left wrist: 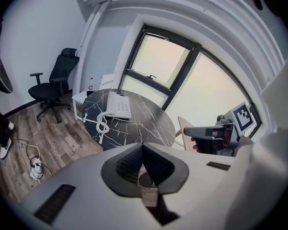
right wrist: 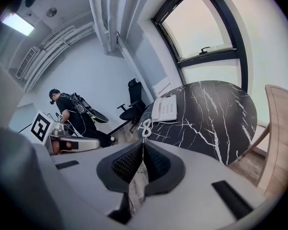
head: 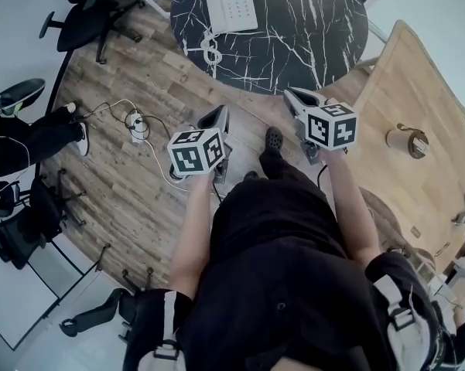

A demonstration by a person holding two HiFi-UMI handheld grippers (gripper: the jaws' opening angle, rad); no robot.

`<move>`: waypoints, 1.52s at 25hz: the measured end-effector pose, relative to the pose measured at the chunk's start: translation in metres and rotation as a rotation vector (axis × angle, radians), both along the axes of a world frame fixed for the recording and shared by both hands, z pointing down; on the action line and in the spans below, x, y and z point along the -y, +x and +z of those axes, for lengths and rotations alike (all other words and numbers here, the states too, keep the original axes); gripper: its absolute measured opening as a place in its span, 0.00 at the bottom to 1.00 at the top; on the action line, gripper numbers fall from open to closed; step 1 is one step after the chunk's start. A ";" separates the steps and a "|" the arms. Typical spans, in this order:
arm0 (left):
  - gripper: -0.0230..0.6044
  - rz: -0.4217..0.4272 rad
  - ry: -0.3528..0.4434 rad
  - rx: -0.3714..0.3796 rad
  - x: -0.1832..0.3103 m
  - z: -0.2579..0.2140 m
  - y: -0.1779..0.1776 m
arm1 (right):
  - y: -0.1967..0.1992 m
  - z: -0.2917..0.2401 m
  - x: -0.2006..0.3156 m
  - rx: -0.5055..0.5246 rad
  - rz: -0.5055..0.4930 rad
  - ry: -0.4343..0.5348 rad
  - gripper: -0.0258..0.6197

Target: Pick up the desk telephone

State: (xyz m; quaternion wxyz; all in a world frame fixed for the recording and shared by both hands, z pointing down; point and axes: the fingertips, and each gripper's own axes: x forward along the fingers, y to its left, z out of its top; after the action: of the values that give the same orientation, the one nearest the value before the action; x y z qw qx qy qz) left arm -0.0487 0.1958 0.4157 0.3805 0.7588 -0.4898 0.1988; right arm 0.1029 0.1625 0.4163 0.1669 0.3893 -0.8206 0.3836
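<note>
Two tools mid-frame, left gripper (head: 215, 119) & right gripper (head: 299, 100), jaws pressed together, empty; white desk telephone (head: 230, 6) top centre on seemingly marble round table (head: 317, 29), well apart from both.

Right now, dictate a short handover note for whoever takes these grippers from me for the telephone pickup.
Left hand-held gripper: shut, empty, above the wood floor, short of the table.
Right hand-held gripper: shut, empty, level with the left.
Desk telephone: untouched on the round black marble table, its coiled cord at the near edge.
Done: nothing grasped.
Left: reach the table, open the jaws, pick up the telephone.
</note>
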 end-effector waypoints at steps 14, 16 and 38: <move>0.06 -0.033 -0.009 0.020 0.043 0.006 0.023 | 0.018 0.009 0.057 0.003 -0.022 -0.004 0.09; 0.06 -0.044 -0.010 0.019 0.045 0.006 0.020 | 0.016 0.011 0.060 0.004 -0.030 -0.007 0.09; 0.06 0.106 -0.057 -0.034 0.159 0.024 0.015 | -0.004 0.018 0.150 -0.019 0.053 -0.051 0.09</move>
State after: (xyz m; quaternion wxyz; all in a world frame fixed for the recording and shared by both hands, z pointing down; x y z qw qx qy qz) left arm -0.0340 0.0366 0.4397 0.3991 0.7757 -0.4367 0.2196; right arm 0.0992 0.0127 0.4340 0.1745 0.4101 -0.7984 0.4049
